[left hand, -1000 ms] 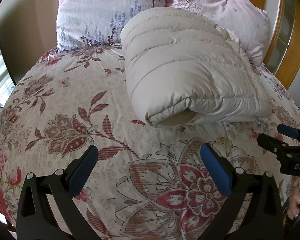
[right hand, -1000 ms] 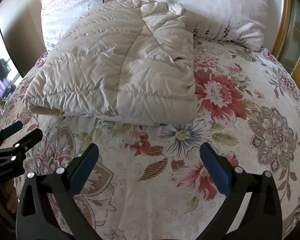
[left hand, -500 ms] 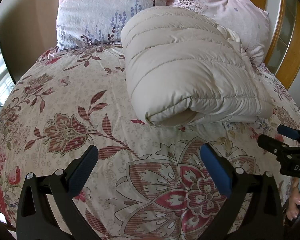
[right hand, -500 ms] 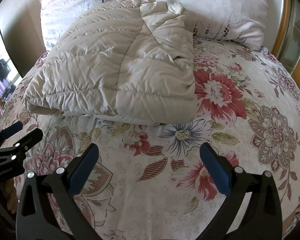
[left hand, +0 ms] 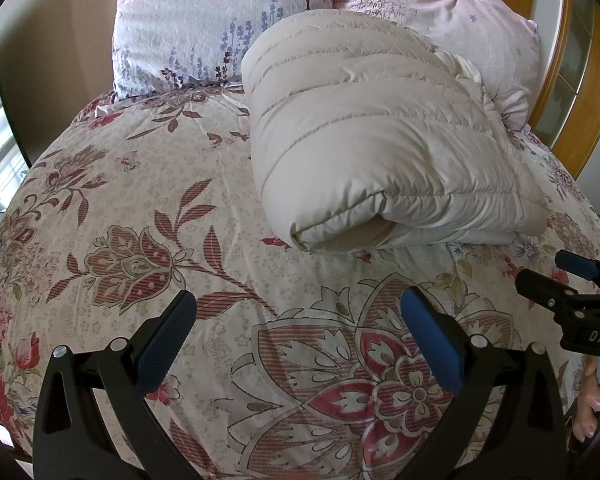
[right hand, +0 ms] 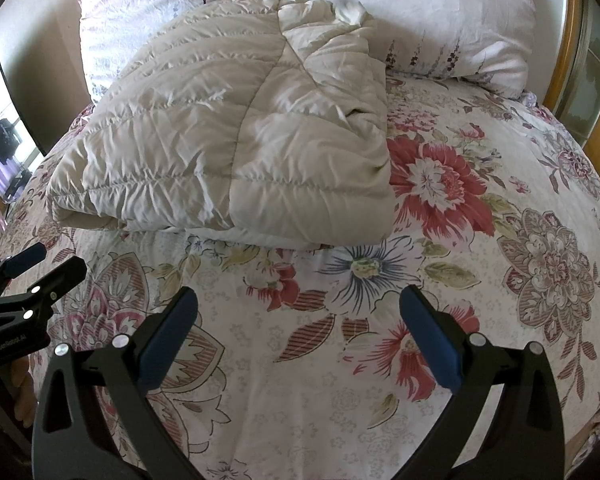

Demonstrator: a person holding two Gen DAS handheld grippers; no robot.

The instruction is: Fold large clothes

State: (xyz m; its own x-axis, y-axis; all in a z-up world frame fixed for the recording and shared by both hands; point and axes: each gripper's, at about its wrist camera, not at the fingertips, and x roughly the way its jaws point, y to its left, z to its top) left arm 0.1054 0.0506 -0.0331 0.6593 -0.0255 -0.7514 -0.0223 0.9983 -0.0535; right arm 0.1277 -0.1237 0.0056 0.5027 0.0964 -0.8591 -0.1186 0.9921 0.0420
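From the left wrist view, the puffy cream coat [left hand: 380,152] lies folded in a fat bundle at about 1 o'clock on the flowery bed cover [left hand: 140,208], touching the pink pillows [left hand: 220,20]. The left gripper [left hand: 298,316] has its fingers wide apart, holding nothing. The folding looks done, so I think nothing is left but to back away.

From the right wrist view, the coat [right hand: 228,132] sits at 11 o'clock, soft, shiny and stitched in lines. The right gripper [right hand: 298,316] is spread wide too, and empty.

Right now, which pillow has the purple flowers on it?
The left pillow, seen from the left gripper's camera. It has lavender stalks along its lower edge, beside the folded cream down jacket. The right pillow shows only small trees there.
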